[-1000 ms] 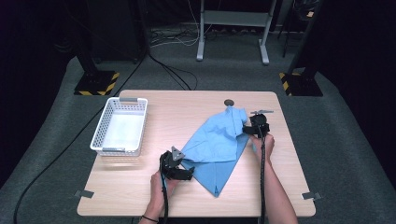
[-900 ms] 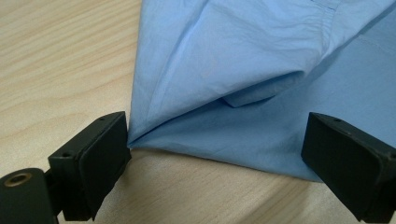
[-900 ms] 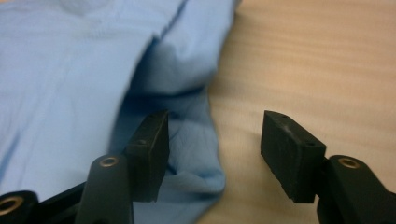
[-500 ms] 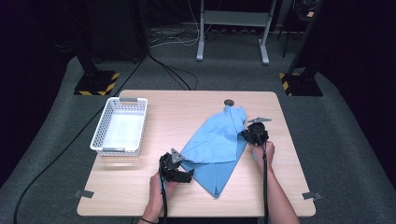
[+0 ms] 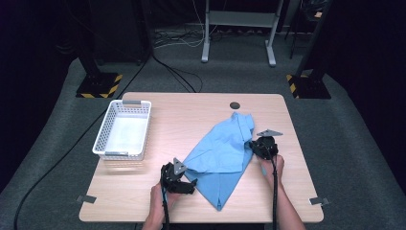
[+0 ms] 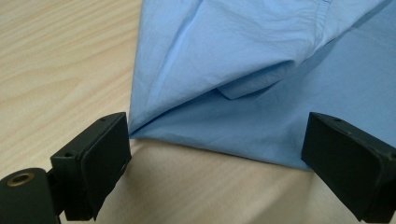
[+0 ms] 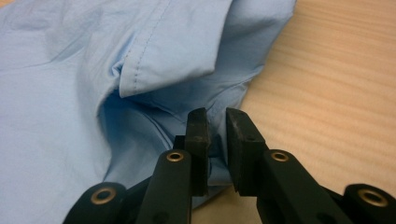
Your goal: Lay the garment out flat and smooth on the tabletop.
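— What is the right gripper (image 7: pixel 215 135) doing?
— Its jaws have just been closing; they are pinching the near edge of the blue shirt (image 5: pixel 225 148) at its right side.

— And the left gripper (image 6: pixel 219 154)?
— Its jaws are standing wide apart, released, facing the shirt's lower left edge without pressing it.

— Where is the shirt lying?
— Crumpled on the tabletop (image 5: pixel 191 110), well right of the white basket (image 5: pixel 122 130).
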Available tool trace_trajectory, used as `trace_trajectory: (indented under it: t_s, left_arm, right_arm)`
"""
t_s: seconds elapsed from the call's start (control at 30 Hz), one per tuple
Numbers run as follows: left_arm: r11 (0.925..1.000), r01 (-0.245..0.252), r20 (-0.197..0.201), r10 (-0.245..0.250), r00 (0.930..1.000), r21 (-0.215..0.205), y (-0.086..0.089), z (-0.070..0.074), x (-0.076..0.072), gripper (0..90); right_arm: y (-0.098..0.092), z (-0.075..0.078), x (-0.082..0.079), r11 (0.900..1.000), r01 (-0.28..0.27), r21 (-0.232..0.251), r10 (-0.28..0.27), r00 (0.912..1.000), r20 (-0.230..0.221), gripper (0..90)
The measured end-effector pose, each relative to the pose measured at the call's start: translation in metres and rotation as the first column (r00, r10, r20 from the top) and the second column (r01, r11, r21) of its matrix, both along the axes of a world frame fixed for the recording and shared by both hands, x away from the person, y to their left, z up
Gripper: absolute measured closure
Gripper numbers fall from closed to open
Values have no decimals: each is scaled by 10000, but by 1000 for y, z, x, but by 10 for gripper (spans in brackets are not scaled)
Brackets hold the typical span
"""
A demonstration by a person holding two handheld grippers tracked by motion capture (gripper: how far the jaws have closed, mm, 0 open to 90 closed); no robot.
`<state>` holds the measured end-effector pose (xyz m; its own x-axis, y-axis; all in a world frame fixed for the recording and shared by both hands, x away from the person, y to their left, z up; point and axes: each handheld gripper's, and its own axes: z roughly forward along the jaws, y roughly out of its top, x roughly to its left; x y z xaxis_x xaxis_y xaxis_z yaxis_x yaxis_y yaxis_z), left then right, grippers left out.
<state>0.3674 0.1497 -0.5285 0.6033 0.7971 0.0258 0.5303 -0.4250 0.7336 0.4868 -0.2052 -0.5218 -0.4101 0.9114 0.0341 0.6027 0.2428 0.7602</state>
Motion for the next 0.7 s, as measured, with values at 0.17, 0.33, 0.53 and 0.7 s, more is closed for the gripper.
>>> trace_trajectory:
  t_s: [0.17, 0.33, 0.53, 0.7]
  left_arm:
    - [10000, 29, 46, -29, 10000, 46, 4, 0, -11, 78]
    - [10000, -16, 36, 16, 10000, 24, 8, 0, -19, 78]
    - [10000, -49, 51, 48, 10000, 52, 11, 0, -26, 78]
    - [9999, -79, 76, 79, 9999, 76, 13, 0, -30, 78]
  right_arm:
    - [1, -1, -13, 9999, -89, 51, 88, 9999, 64, 795]
    - [2, -2, -24, 9997, -253, -55, 254, 9995, 192, 792]
    - [5, -2, -34, 9988, -457, -187, 463, 9985, 301, 789]
    - [6, -3, -39, 9977, -659, -176, 665, 9973, 320, 786]
